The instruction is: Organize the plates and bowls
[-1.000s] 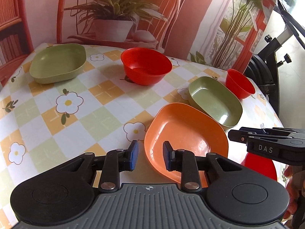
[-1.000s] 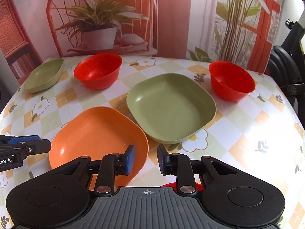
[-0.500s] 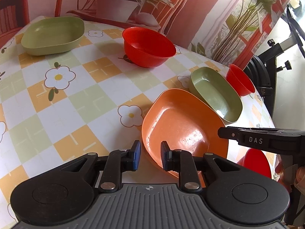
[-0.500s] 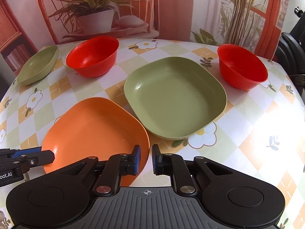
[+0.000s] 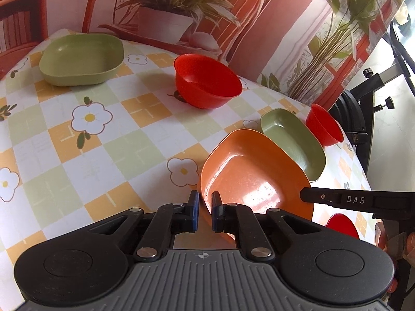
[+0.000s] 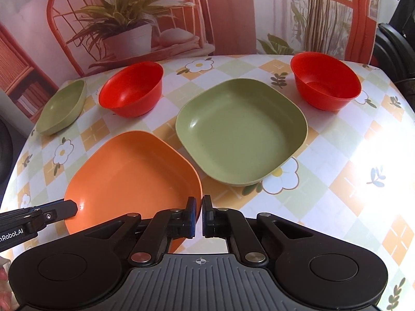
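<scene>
apparently the step in hand is taking up the shallow orange plastic plate (image 6: 132,171), which lies on the flowered checked tablecloth (image 5: 103,155). the left gripper (image 5: 205,211) has its jaws narrowed astride the plate's near rim, seemingly clamped. the right gripper (image 6: 198,216) is nearly closed at the plate's five o'clock edge, though whether it bites is unclear. at one o'clock sits the square green plastic plate (image 6: 241,132); next, i judge, lift and nest orange onto green, keeping level.
</scene>
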A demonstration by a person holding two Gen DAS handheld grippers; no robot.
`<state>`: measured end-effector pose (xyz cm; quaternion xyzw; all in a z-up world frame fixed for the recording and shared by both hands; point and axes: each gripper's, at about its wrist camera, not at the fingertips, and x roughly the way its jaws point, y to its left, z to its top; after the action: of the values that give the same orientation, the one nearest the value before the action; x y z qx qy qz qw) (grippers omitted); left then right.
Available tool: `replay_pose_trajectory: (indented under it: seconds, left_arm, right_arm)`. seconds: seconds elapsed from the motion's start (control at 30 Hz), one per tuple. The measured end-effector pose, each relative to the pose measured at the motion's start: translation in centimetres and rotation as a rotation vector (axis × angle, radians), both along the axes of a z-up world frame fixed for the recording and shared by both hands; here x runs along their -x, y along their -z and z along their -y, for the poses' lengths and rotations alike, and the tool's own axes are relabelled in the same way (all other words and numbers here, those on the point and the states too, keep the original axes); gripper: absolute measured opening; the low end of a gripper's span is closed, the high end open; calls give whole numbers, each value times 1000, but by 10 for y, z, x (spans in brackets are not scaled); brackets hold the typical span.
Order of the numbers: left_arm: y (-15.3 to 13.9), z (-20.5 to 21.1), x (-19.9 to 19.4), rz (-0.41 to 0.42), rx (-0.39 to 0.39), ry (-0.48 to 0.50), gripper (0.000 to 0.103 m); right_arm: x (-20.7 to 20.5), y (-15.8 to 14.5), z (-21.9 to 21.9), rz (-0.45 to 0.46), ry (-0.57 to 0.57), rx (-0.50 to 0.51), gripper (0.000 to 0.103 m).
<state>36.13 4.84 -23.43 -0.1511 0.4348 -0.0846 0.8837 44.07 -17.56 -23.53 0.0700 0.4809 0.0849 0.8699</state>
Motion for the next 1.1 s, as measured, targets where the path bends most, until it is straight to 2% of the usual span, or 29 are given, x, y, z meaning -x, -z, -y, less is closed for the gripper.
replay_pose_trajectory:
  seconds: [0.3,0.57,0.83,1.1]
  left_arm:
    - [-46,13,-14,106,-58,74,10]
    - [-75,57,-50,181,-79,183,10]
    - [-64,101,-92,195,-107,227,10]
    - [-32,120,-119,137,-168,246,10]
  right_arm:
    - [9,-36,20,100,53,-42,5]
    - [-2,-53,67,186,145,-34,5]
    - [-33,-44,97,240,181,27,5]
    - [-57,-12,107,206,180,42,5]
